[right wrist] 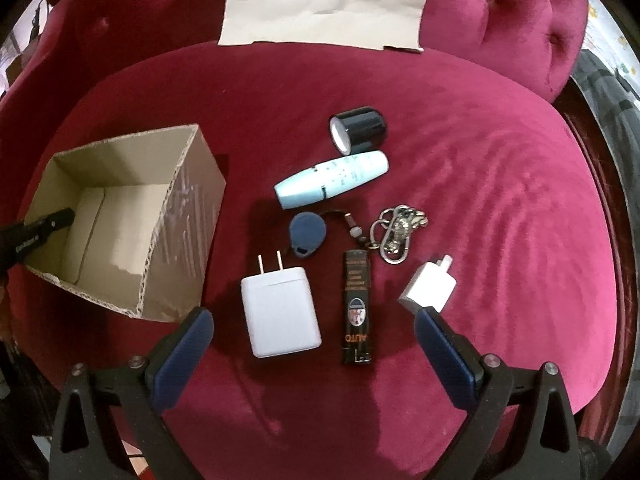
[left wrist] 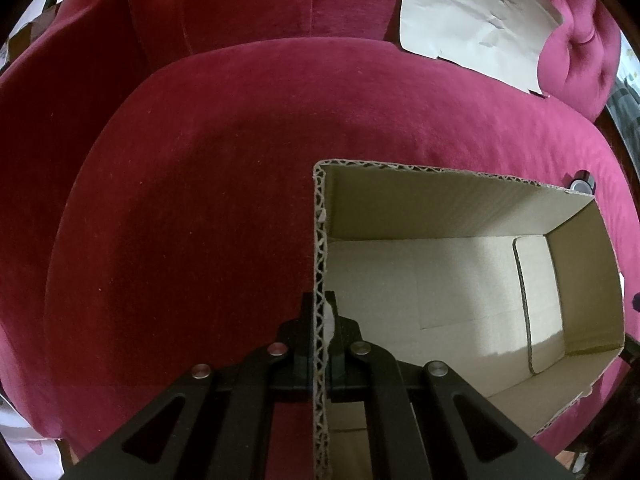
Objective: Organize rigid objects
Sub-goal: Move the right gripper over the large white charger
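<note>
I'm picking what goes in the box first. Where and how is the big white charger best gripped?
Grip the big white charger across its two long flat sides, mid-body, coming straight down from above. It lies flat on the cushion with its prongs pointing away, and the open right tool probably already straddles it. The black lighter lies close beside it, so keep that finger tight in.

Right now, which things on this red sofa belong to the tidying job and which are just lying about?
For the job: open cardboard box; large white plug charger; small white charger; black lighter; pale blue tube; black cylinder cap; blue oval key fob; metal keyring.

Lying about: creased beige paper.
</note>
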A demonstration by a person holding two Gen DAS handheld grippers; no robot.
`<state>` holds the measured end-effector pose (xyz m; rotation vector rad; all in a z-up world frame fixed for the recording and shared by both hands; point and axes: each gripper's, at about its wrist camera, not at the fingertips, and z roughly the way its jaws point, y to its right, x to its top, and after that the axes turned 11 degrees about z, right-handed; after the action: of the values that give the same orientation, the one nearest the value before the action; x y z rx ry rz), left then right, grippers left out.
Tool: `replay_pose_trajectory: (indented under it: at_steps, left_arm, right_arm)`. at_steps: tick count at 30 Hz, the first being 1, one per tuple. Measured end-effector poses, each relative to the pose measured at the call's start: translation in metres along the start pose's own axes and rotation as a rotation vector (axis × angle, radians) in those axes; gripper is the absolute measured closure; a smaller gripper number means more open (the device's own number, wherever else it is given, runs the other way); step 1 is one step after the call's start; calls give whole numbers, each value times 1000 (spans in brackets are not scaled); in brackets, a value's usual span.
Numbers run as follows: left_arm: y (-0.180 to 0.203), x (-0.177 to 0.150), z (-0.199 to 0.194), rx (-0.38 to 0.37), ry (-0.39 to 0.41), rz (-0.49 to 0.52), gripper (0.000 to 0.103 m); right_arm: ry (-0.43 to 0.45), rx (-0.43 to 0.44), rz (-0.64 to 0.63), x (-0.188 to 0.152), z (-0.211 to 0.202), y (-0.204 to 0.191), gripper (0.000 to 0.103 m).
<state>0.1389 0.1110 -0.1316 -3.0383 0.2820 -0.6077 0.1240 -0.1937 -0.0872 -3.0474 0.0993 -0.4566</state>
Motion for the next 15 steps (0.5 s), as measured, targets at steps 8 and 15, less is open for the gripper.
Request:
replay_pose_trajectory:
  at_steps: [8, 15]
  left_arm:
    - [2, 0, 1, 8, 0, 16, 100]
    - [1, 1, 1, 0, 0, 4, 100]
  right_arm:
    - [-5, 28, 5, 1, 16, -1, 0]
    - [-5, 26, -34, -2, 29, -13, 8]
